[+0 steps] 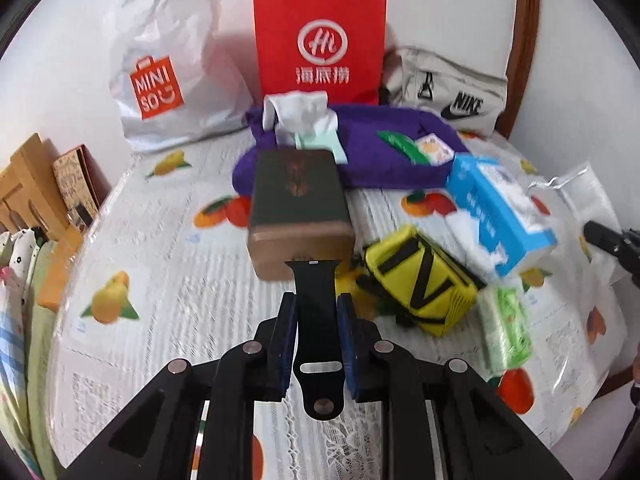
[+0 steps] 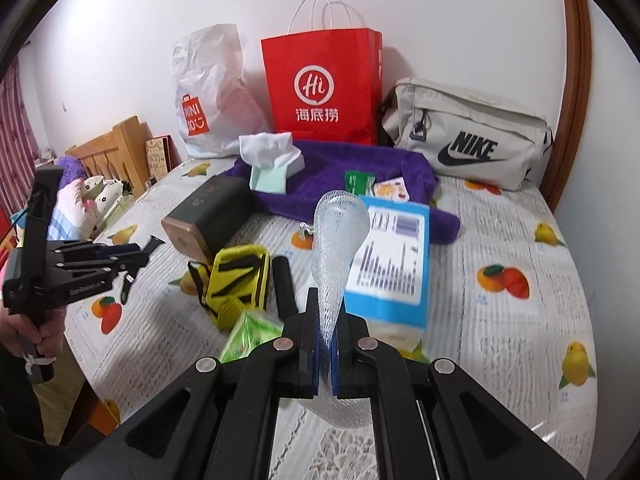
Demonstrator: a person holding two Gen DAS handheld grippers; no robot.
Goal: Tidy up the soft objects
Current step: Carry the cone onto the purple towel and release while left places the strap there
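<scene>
Currently left tool [image 1: 316, 316] clamps watch strap [image 1: 316, 300], right tool [image 2: 324, 320] clamps mesh sleeve [image 2: 334, 248] — lift both clear, keep grips firm.

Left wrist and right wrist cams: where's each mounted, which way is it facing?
Left wrist: on the left gripper, looking along its fingers, down over the table toward the wall; jaws clamp a black watch strap.
Right wrist: on the right gripper, same heading; jaws pinch a clear foam net sleeve; the left gripper and the hand holding it show.
Shared: red paper bag, Nike bag, purple towel.
</scene>
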